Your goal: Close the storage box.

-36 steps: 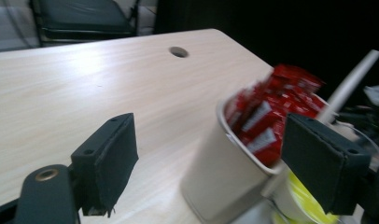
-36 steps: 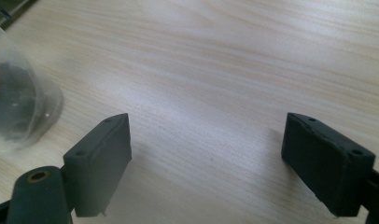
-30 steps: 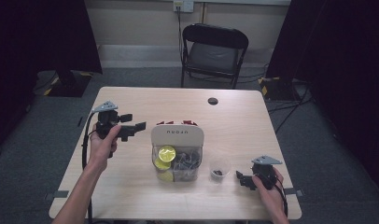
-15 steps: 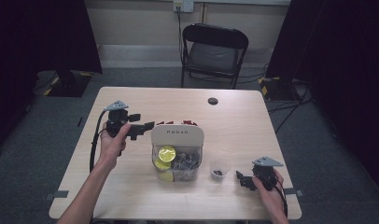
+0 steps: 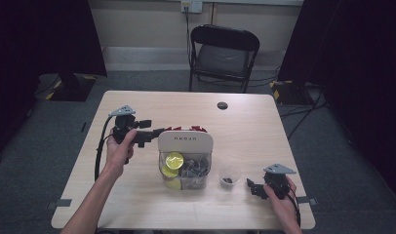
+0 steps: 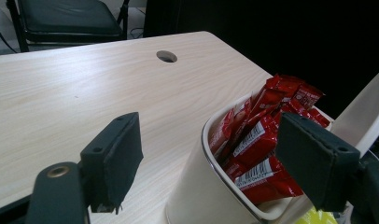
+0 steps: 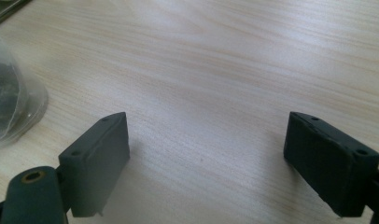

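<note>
The left gripper (image 5: 159, 131) is held level in the left hand (image 5: 119, 151), just left of the bin (image 5: 185, 142), with its tips at the bin's rear left corner. In the left gripper view its jaws stand apart; they have just been closing. The bin's white rim (image 6: 211, 140) and the red packets (image 6: 262, 135) lie between them, and neither pad presses on anything. The right-hand pad sits just in front of the packets; whether it touches them I cannot tell. The packets stand on end, packed into the bin's rear compartment (image 5: 186, 128). In front of a white upright panel, the clear front part holds yellow round things (image 5: 174, 160) on its left and dark pieces (image 5: 193, 168) on its right. The bin stands near the middle of the table (image 5: 249, 131). Just right of its front is a small clear cup (image 5: 229, 175) with something dark in the bottom. The right gripper (image 5: 253, 187) lies low near the table's front right edge, in the right hand (image 5: 279, 197), pointing toward the cup and a little apart from it. Its jaws are wide open over bare wood with nothing between them (image 7: 206, 154), and the cup shows at that view's left edge (image 7: 10, 102). A round hole (image 5: 222, 105) sits near the table's far edge, and beyond it stands a black folding chair (image 5: 223, 53).
</note>
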`<state>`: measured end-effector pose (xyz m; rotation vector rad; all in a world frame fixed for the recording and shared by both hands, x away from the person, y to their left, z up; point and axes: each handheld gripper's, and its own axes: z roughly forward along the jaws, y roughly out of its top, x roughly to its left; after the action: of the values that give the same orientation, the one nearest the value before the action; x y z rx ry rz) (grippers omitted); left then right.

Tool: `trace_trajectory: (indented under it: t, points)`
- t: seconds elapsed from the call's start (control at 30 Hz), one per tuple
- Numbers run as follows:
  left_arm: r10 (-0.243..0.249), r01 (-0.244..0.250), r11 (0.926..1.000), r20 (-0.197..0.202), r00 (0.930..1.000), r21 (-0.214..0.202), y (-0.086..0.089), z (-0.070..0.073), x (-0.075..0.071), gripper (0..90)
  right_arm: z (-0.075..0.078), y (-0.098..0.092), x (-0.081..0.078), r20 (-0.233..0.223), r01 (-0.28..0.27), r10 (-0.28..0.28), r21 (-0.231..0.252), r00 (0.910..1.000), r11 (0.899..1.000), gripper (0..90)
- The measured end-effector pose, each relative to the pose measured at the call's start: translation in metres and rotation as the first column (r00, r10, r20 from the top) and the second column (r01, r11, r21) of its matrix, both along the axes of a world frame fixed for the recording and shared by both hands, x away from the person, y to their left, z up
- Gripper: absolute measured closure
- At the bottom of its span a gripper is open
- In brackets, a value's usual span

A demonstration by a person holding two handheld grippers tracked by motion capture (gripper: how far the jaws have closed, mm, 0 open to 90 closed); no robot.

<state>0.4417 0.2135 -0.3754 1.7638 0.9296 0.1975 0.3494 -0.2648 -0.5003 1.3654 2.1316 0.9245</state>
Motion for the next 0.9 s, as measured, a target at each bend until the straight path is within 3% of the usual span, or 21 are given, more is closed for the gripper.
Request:
trace_trajectory:
  t: [0.27, 0.9]
  points:
    - [-0.029, 0.029, 0.9995, -0.006, 0.9996, -0.008, -0.004, 0.002, -0.003, 22.6, 0.0, 0.0, 0.0, 0.0, 0.0, 0.0, 0.0, 1.0, 1.0, 13.8]
    - [-0.047, 0.047, 0.9988, 0.005, 0.9989, 0.013, -0.009, 0.008, -0.014, 22.5, 0.0, 0.0, 0.0, -0.001, -0.001, 0.001, 0.0, 1.0, 1.0, 13.7]
